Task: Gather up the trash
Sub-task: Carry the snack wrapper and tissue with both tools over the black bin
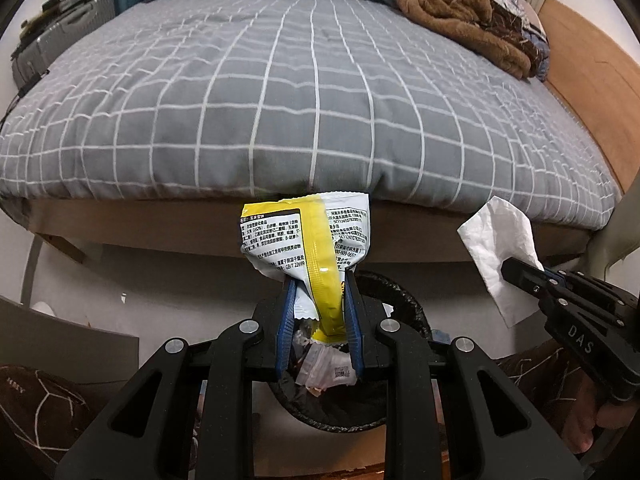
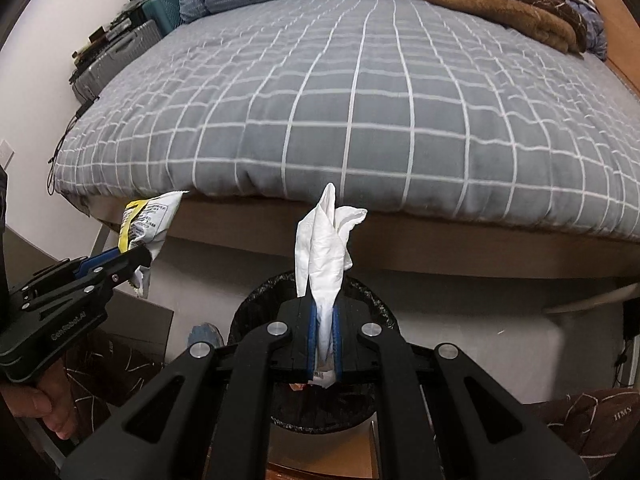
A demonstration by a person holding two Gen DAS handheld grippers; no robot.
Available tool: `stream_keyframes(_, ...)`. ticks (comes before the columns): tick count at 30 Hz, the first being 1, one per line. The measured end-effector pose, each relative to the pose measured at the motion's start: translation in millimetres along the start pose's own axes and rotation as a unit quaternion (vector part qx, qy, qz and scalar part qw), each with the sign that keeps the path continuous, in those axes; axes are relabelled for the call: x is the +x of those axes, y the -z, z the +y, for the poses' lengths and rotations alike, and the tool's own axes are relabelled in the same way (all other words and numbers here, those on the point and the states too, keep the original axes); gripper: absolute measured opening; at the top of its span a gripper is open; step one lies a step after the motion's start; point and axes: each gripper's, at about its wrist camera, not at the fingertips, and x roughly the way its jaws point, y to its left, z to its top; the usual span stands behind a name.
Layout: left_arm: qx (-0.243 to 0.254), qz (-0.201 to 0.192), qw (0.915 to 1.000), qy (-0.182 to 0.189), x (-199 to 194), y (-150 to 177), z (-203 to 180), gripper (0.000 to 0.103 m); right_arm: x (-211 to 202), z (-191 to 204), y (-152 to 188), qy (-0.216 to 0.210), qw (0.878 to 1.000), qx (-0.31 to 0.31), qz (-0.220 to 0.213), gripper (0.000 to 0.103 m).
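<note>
- The left claw (image 1: 320,300) is clenched on the lower end of a yellow-and-white snack wrapper (image 1: 306,236), which stands up above the jaws; the right claw (image 2: 325,320) is clamped on a white tissue (image 2: 324,248), pinched at its lower part, its loose end fanning upward.
- Both pieces hang over the black-lined trash bin (image 1: 412,312) on the floor in front of the bed (image 1: 280,92); the bin already holds scraps.
- The step in hand, as I judge it, is the drop; bring each claw over the middle of the bin's mouth rather than its rim (image 2: 256,300) before letting go.
- The tissue is light and may drift or cling to a pad; lower it close to the liner, then release.
- The wrapper is stiff and tall; tip it so its upper end points into the bin, lest it catch the rim and fall outside.
</note>
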Motion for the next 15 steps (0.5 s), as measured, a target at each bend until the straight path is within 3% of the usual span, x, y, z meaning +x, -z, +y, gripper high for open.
stream_keyframes(15,0.004,0.077,0.997,0.0,75,23,9,0.022,65,-4,13,-0.001,0.997,0.003,0.073,0.006)
